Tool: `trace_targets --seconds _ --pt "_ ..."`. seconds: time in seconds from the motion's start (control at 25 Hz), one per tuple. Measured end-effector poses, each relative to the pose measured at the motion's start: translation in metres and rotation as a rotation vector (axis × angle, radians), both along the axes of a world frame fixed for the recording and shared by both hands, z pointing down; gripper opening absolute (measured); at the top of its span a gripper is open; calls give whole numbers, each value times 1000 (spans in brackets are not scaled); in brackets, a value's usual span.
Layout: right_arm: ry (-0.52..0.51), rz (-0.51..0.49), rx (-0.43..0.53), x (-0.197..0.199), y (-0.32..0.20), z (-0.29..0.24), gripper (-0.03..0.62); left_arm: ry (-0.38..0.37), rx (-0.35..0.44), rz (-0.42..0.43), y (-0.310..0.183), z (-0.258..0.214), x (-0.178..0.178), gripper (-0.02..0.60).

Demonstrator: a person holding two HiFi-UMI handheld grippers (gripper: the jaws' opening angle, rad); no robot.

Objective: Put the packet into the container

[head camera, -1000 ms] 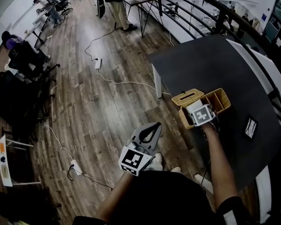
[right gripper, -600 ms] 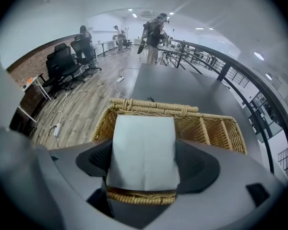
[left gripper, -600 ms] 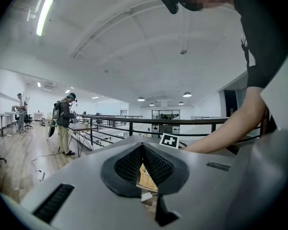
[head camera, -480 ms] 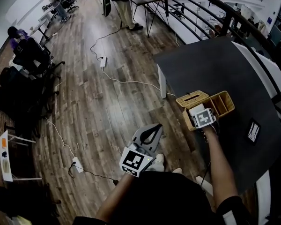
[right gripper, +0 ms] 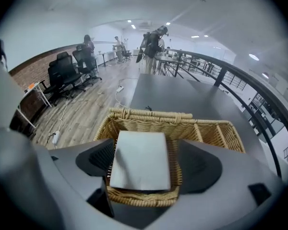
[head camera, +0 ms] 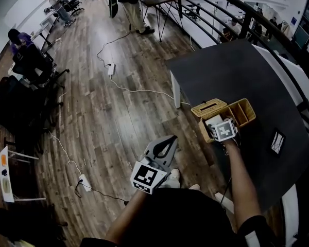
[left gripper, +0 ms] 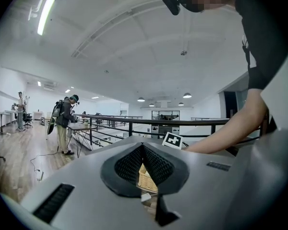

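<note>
Dark table (head camera: 232, 71) is seen below the right tongs (head camera: 215, 122), held over the wicker container (head camera: 246, 112). Left tongs (left gripper: 143, 150) are seen closed together on nothing. Between the right jaws, set apart, the packet (right gripper: 141, 159) is seen in the container; a straight lift is called for, so nothing is dragged.

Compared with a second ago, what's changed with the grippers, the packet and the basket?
Almost nothing. The right gripper only shifted slightly above the wicker basket, and the white packet lies between its fingers as before. Nothing was visibly grasped or released. The left gripper stayed shut and still.
</note>
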State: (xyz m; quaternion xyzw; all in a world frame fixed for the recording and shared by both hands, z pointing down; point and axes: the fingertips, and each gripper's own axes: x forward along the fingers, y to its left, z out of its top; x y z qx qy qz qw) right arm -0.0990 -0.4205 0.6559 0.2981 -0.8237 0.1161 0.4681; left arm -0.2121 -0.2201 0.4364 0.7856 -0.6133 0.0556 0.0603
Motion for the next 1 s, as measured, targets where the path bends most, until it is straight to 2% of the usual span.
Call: trace_targets --seconds 0.28,0.32,0.36,0.44,0.48,0.52,0.72,0.88,1.0 --pt "-192 -18 158 -5 3 -63 385 0 31 27 -8 -2 7 6" --pt "-214 -15 185 -4 6 -76 293 -1 43 27 -9 -5 8 6" --pt "-240 -10 209 -2 8 -88 248 -1 52 29 -11 -7 10 6" --pt "-305 2 243 1 15 -113 204 0 59 40 -15 -10 14 6" --pt "-339 7 258 3 19 -124 153 1 58 48 -17 -11 17 6" --pt "-371 8 272 5 24 -134 129 2 57 57 -18 -11 20 6" --pt "-502 -8 341 13 56 -179 84 14 62 98 -24 -12 34 6" --pt "-600 -7 383 22 80 -210 12 58 70 120 -29 -16 44 6" --pt "-667 -13 418 26 94 -229 5 54 78 135 -33 -19 50 6"
